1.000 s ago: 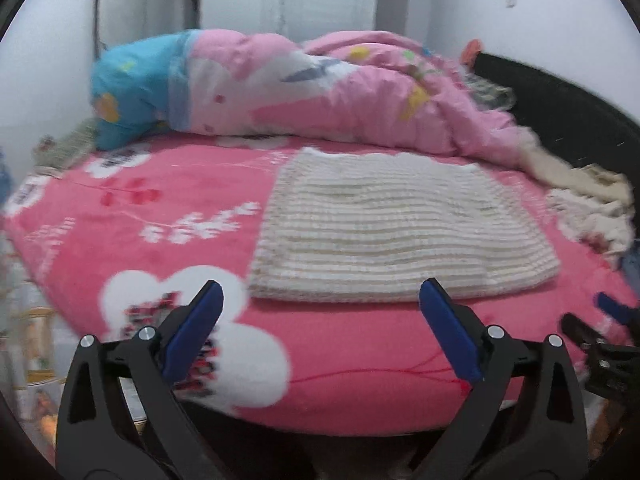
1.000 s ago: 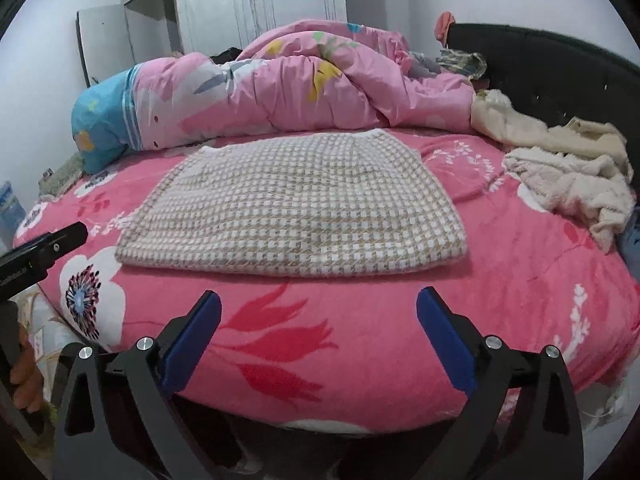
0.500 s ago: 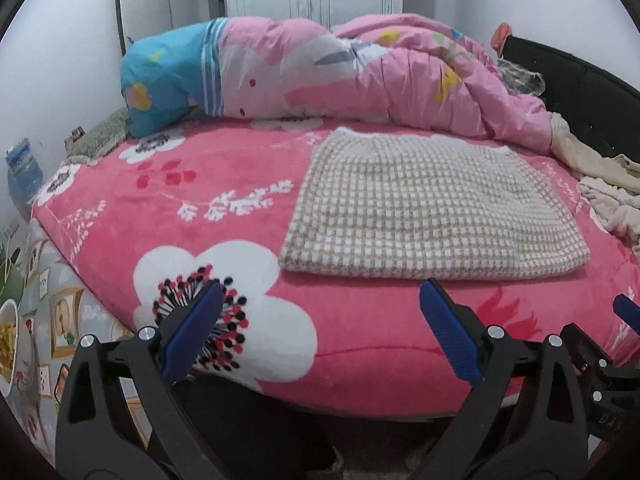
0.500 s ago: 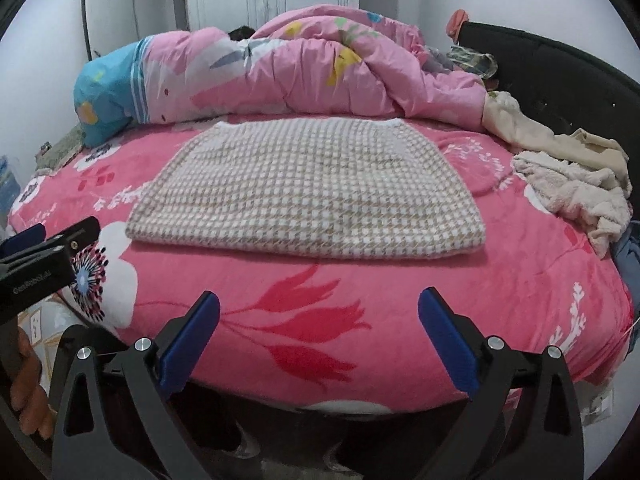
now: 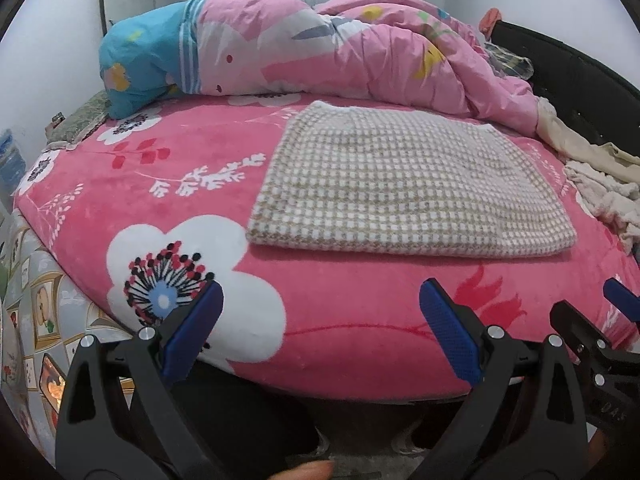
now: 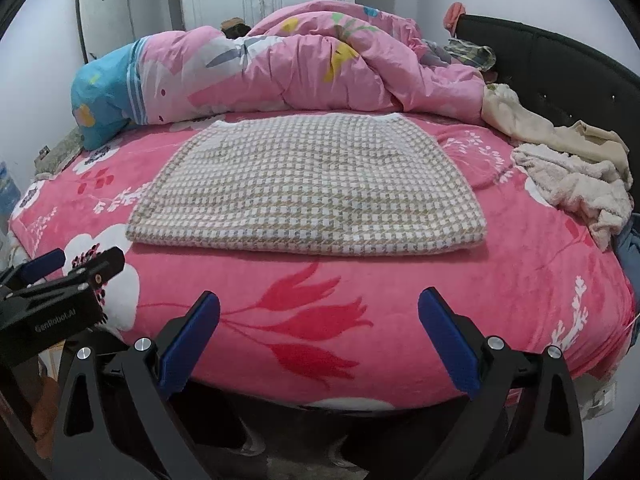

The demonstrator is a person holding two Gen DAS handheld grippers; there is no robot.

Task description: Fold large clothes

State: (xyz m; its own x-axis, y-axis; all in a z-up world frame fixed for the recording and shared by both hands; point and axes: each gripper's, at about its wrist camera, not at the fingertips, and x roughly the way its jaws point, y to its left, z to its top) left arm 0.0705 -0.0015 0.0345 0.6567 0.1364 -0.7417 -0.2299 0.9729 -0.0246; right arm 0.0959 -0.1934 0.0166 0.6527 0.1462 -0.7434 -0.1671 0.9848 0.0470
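Left wrist view: left gripper spread wide, empty, at bed edge
Right gripper: spread wide, empty
Folded checked garment: flat on pink blanket, ahead, apart from both grippers
Beyond: pink duvet

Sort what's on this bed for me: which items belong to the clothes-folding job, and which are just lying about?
Part of the job:
- beige-and-white checked knit garment, lying flat and folded on the pink floral blanket
- left hand-held gripper, open
- right hand-held gripper, open

Just lying about:
- bunched pink cartoon-print duvet
- cream fleecy clothes heap by the black headboard; possibly next to fold
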